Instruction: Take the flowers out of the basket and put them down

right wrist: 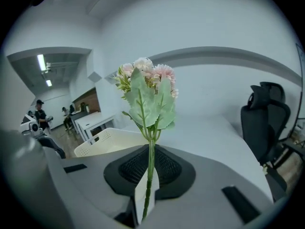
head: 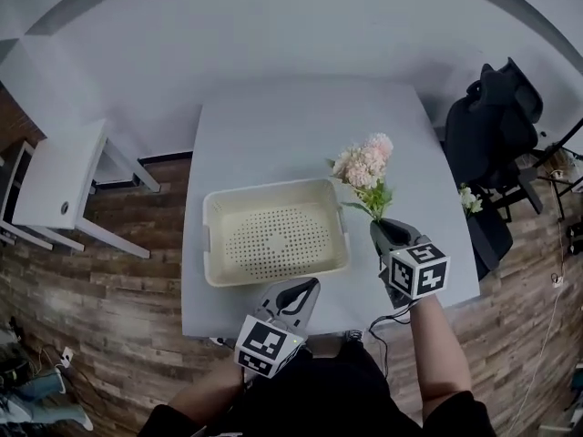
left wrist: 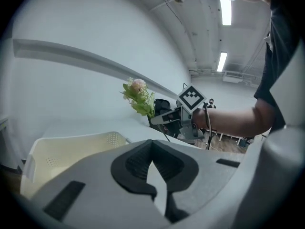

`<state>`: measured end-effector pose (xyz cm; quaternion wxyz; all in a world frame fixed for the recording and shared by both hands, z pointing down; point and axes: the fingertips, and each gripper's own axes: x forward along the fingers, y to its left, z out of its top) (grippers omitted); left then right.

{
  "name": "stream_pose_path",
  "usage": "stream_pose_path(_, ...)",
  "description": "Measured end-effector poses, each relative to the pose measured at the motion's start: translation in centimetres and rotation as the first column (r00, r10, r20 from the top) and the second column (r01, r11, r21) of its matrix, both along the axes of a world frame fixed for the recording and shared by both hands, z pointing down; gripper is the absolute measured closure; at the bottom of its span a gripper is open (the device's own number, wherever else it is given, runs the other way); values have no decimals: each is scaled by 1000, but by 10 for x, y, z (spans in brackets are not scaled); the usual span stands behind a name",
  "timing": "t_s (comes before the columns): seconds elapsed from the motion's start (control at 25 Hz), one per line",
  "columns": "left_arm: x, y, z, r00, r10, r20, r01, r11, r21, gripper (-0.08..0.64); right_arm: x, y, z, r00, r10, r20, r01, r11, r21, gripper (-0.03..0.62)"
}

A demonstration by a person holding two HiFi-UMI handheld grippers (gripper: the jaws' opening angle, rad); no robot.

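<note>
The pink-and-cream artificial flower bunch with green leaves [right wrist: 145, 87] stood upright over the grey tabletop [head: 301, 126], its stem clenched by the right hand-held gripper [right wrist: 150, 163]. It was at 3 o'clock of the cream perforated plastic basket [head: 273, 188]. The left hand-held gripper [left wrist: 151, 144] sat closed on nothing at 6 o'clock.

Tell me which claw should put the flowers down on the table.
Right. The right claw grips the pink flower bunch by its green stem above the grey table; the left claw holds nothing.

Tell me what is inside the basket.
Nothing: the perforated floor of the basket lies bare in the head view. The flowers are outside it, clamped by the stem in the right hand-held gripper. No part of the floor is covered.
</note>
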<state>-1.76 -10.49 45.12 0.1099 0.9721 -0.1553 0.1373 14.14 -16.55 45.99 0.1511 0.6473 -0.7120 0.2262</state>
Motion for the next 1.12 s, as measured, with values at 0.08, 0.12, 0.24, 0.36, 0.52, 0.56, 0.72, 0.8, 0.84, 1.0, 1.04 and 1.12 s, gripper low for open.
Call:
stream_pose_path(0.08, 17, 5, -3, 999, 33, -3, -33, 999, 3, 554, 22, 13, 3, 998, 67, 14, -67, 998, 2, 548)
stream_pose_path(0.12, 24, 8, -4, 999, 48, -3, -48, 999, 4, 554, 33, 19, 5, 995, 95, 18, -95, 995, 1, 548)
stream_pose_path(0.24, 45, 15, -5, 997, 79, 3, -79, 997, 7, 554, 61, 33, 13, 987, 159, 29, -159, 987, -11, 548)
stream_pose_path(0.36, 63, 19, -4, 996, 89, 11, -89, 996, -1, 554, 87, 43, 23, 978, 206, 29, -206, 978, -28, 548)
stream_pose_path(0.52, 88, 25, 0, 996, 84, 24, -84, 996, -10, 554, 119, 51, 43, 968, 250, 37, -248, 967, -52, 548)
stream_pose_path(0.56, 95, 26, 1, 996, 82, 28, -82, 997, -13, 554, 126, 53, 49, 965, 259, 40, -256, 965, -60, 548)
stream_pose_path(0.72, 114, 29, 7, 997, 66, 49, -65, 998, -26, 554, 148, 56, 76, 958, 282, 43, -277, 955, -103, 548)
stream_pose_path(0.8, 122, 31, 11, 997, 55, 60, -53, 998, -34, 554, 156, 57, 93, 956, 289, 49, -281, 951, -128, 548)
stream_pose_path(0.84, 127, 33, 14, 996, 51, 67, -48, 998, -39, 554, 159, 58, 101, 955, 292, 56, -282, 949, -140, 548)
stream_pose_path(1.0, 146, 40, 24, 995, 32, 92, -27, 998, -57, 554, 173, 62, 136, 955, 290, 70, -272, 943, -192, 548)
stream_pose_path(1.04, 149, 41, 26, 995, 28, 98, -22, 998, -61, 554, 176, 63, 144, 955, 289, 69, -270, 941, -205, 548)
stream_pose_path(1.12, 155, 44, 33, 993, 22, 112, -14, 997, -71, 554, 183, 63, 159, 953, 293, 75, -269, 936, -228, 548)
